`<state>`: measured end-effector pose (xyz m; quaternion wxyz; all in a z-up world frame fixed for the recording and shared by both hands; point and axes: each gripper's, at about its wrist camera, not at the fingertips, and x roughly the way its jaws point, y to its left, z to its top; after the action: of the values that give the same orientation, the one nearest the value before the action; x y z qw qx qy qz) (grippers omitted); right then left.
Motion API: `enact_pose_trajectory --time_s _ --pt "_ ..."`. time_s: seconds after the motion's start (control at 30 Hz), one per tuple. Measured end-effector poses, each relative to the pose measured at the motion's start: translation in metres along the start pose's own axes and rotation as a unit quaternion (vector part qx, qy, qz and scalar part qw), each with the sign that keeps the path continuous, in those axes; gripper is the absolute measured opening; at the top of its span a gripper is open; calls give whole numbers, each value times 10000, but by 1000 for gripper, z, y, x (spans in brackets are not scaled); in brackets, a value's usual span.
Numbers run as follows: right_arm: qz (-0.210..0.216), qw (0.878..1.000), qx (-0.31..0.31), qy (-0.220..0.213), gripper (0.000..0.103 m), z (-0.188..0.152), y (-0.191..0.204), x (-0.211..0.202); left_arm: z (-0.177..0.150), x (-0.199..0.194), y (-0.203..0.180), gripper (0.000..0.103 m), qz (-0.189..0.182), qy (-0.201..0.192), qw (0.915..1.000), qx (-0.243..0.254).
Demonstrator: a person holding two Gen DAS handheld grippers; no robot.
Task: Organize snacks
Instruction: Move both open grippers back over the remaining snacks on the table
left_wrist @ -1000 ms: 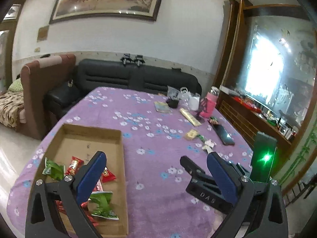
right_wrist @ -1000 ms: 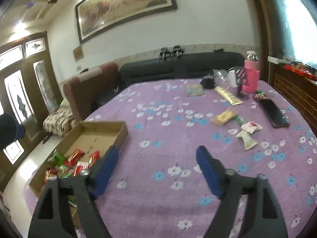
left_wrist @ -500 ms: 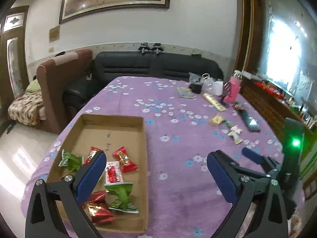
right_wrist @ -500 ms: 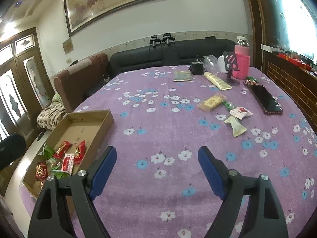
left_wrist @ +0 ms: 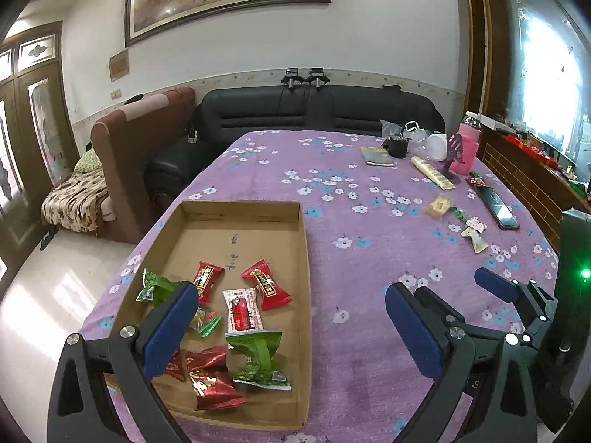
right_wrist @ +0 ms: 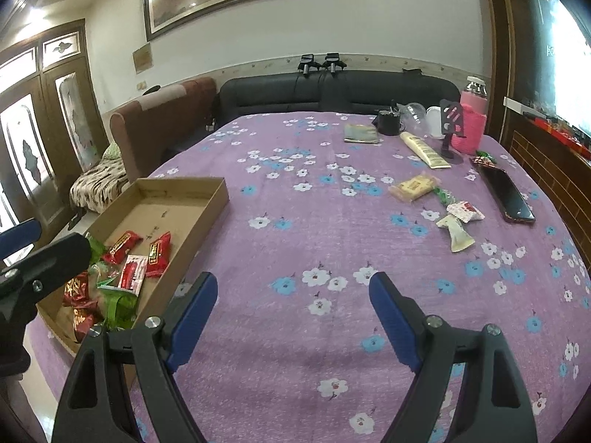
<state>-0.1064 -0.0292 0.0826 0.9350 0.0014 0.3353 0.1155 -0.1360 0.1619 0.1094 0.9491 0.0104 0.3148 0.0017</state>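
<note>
A shallow cardboard box (left_wrist: 304, 258) (right_wrist: 207, 214) lies on the purple flowered tablecloth and holds several red and green wrapped snacks (left_wrist: 266, 288) (right_wrist: 159, 251). More snacks lie loose at the right: a yellow pack (right_wrist: 412, 186), a white-red one (right_wrist: 466, 211), a pale green one (right_wrist: 457, 235); they also show small in the left wrist view (left_wrist: 472, 232). My left gripper (left_wrist: 288, 313) is open and empty above the box's near right part. My right gripper (right_wrist: 293, 295) is open and empty over bare cloth, right of the box.
A black phone (right_wrist: 508, 195), a cream tube (right_wrist: 424, 149), a pink bottle (right_wrist: 472, 122), a phone stand (right_wrist: 450, 129), cups and a notebook (right_wrist: 360, 133) sit at the table's far right. Sofas stand behind the table.
Both grippers have drawn back and turned left, so the box and its snacks show more fully. Both stay open and empty.
</note>
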Motion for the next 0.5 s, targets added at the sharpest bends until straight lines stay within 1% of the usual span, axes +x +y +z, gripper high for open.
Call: enact_pose_trajectory --time_s 0.5 --pt "-29 9998 -67 175 84 -2 3 9 -5 12 -5 102 2 295 9995 100"
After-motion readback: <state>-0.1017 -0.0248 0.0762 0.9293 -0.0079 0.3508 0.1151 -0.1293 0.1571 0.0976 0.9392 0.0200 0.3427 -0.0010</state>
